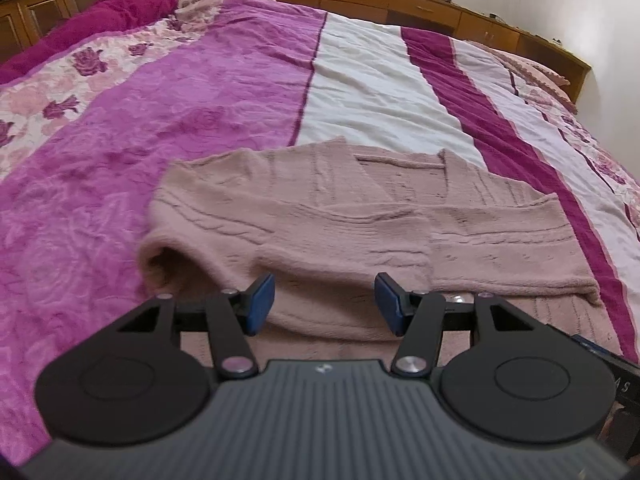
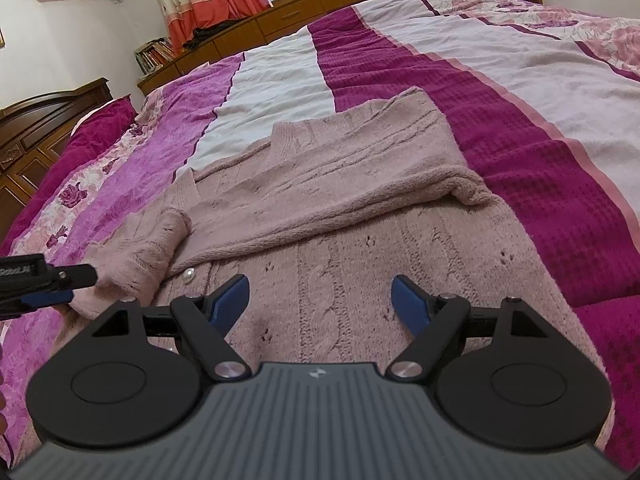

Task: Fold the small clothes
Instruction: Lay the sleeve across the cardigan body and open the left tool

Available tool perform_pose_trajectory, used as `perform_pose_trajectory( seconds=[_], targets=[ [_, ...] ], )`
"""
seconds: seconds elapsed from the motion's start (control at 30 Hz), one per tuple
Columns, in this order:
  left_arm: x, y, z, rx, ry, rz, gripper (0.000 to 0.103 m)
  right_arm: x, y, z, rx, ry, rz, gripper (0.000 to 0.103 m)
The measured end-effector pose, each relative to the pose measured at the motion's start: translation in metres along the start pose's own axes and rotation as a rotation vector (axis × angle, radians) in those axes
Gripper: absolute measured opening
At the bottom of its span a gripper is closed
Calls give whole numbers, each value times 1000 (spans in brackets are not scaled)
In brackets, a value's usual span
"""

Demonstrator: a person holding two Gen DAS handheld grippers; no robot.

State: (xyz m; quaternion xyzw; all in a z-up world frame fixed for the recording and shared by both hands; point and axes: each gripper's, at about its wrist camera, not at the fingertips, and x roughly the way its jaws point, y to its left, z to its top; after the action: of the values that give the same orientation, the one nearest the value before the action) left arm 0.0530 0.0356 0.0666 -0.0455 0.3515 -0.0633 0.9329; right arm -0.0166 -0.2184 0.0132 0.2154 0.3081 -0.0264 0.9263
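With both sleeves folded across the pink cardigan [image 2: 340, 208], left gripper [image 1: 324, 300] and right gripper [image 2: 320, 300] hover apart, empty, low centre frame; next likely grab hem, fold upward.

Left tongs [image 1: 324, 304], right tongs [image 2: 320, 304]: black linkage arms, blue ribbed pads, silver pivot screws, grey ridged housing.
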Motion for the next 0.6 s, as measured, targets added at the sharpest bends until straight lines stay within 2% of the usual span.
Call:
perform_pose_trajectory(
  seconds=[0.3,0.6],
  targets=[
    [-9,31,-7,-35,1,83,57,-1,0,1,16,14,7,83],
    [-10,65,-16,-60,4,182,57,3,12,15,61,67,72,83]
  ],
)
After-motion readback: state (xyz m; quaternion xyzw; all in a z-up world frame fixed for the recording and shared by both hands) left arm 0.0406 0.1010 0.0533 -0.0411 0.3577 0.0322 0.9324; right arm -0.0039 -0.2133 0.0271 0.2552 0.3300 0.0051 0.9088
